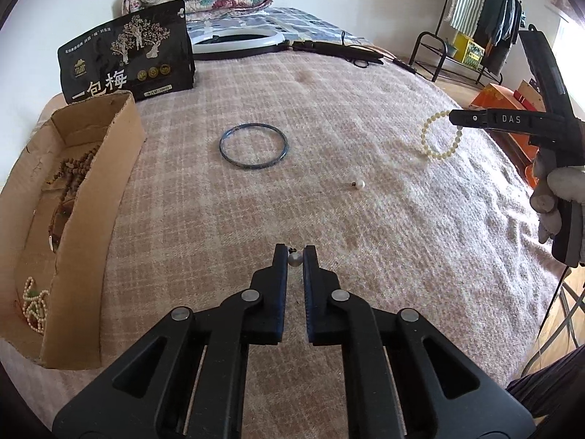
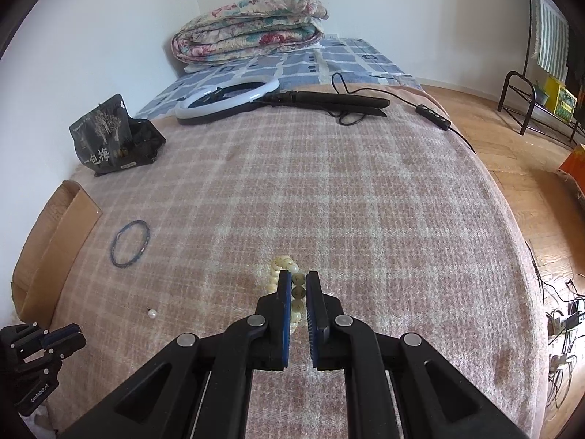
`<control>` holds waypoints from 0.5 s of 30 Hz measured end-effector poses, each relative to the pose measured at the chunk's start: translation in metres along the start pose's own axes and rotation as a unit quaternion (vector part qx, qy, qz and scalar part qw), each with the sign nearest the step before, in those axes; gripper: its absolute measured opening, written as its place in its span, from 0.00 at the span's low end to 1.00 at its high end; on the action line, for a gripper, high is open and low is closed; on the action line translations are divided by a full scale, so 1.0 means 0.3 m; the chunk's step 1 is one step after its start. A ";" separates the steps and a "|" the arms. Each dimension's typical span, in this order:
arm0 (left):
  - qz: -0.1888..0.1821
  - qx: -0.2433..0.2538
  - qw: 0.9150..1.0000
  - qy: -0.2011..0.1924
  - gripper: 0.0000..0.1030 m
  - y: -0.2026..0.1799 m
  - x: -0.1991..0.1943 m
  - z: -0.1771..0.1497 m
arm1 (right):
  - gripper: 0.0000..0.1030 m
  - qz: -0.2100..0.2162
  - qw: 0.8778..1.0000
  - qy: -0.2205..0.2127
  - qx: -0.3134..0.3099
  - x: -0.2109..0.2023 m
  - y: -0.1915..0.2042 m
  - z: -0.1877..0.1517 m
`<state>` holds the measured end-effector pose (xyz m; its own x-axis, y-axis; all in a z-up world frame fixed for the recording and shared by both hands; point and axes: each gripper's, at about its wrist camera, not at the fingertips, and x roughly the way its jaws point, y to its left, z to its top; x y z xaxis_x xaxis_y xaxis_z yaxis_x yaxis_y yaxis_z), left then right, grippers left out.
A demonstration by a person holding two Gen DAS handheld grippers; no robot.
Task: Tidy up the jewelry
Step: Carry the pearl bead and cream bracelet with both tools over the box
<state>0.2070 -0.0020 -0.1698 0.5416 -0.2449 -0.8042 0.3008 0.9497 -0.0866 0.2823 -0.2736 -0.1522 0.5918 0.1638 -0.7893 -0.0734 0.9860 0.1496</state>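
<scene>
— Jaws first: how do they stand?

— Both pairs are nearly closed, each on something. The left gripper (image 1: 294, 250) pinches a small grey pearl earring (image 1: 294, 258) between its tips, low over the blanket (image 1: 329, 117). The right gripper (image 2: 298, 278) is clamped on a cream bead bracelet (image 2: 289, 278); in the left wrist view the bracelet (image 1: 440, 135) hangs as a loop from its tips, the lowest beads at or just above the blanket.

— Where is the rest of the jewelry?

— A blue bangle (image 1: 253, 143) lies flat on the blanket, out in the open, between the cardboard box (image 1: 106, 197) and the right gripper (image 1: 455, 117). A second earring with a white pearl (image 1: 358, 184) lies by itself between the bangle and the bracelet, apart from both.

— And the box?

— It sits at the left edge of the bed, open on top. Inside it are a brown bead string (image 1: 75, 168) toward the far end and a white pearl strand (image 1: 34, 303) at the near end.

— Anything else on the bed?

— A black snack bag (image 1: 128, 51) stands just behind the box. Farther back lie a ring light (image 2: 226, 100) with its black handle and a folded quilt (image 2: 252, 25). A gloved hand (image 1: 559, 194) holds the right gripper's handle.
</scene>
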 end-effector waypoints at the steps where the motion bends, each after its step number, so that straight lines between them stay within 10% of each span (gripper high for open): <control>1: 0.000 0.000 1.000 -0.005 0.06 0.002 -0.015 0.003 | 0.05 0.002 1.000 -0.003 0.000 -0.012 0.006 0.002; 15: 0.010 -0.033 0.998 -0.055 0.06 0.128 -0.185 0.018 | 0.05 0.038 0.998 -0.029 -0.039 -0.136 0.204 0.035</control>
<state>0.1926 0.0469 -0.1253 0.6308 -0.2420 -0.7372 0.2381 0.9646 -0.1130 0.2619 -0.2203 -0.1046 0.6278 0.2376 -0.7412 -0.1801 0.9708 0.1587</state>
